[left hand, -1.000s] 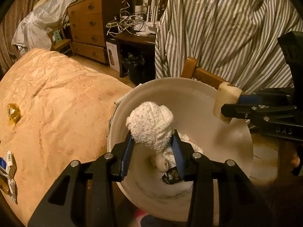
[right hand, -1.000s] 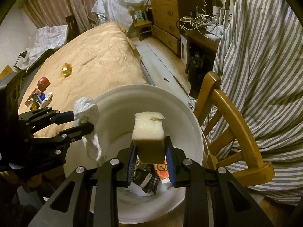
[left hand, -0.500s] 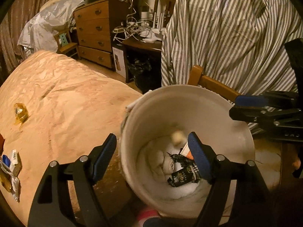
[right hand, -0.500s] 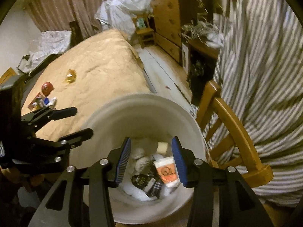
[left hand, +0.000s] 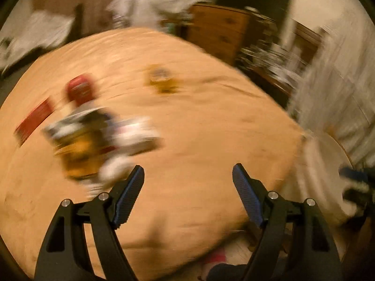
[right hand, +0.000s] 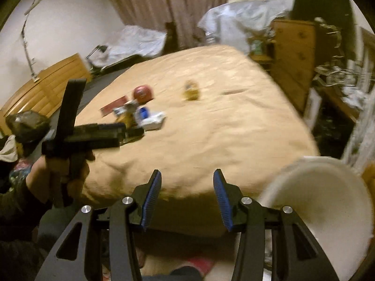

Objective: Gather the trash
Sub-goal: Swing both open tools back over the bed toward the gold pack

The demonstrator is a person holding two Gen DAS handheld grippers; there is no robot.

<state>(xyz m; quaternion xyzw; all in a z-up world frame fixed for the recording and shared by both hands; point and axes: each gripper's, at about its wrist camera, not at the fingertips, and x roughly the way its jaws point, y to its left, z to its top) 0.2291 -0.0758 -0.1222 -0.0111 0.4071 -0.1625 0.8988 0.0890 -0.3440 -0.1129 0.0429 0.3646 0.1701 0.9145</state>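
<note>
- Left gripper [left hand: 188, 182]: jaws stand wide apart with nothing between them; only the tan bed cover shows in the gap. In the right wrist view the same gripper [right hand: 131, 128] is held by a hand [right hand: 58, 173] at the left, pointing toward the trash pile.
- Right gripper [right hand: 187, 187]: jaws are parted moderately and are opening; nothing lies between them.
- Bed [right hand: 222, 121]: covered by a tan cloth and carrying all the loose trash.
- Trash pile [right hand: 140, 114]: a cluster of wrappers and small packets on the left half of the bed; in the left wrist view the pile [left hand: 93, 140] is heavily blurred and lies just ahead and left of the left gripper.
- Red round item [right hand: 143, 92]: just behind the pile.
- Flat red packet [right hand: 113, 105]: at the pile's left edge.
- Yellow wrapper [right hand: 192, 91]: lies alone, apart from the pile, toward the middle of the bed.
- White bucket [right hand: 328, 201]: stands beside the bed's near right corner, at the lower right of the right wrist view. Its contents cannot be seen.
</note>
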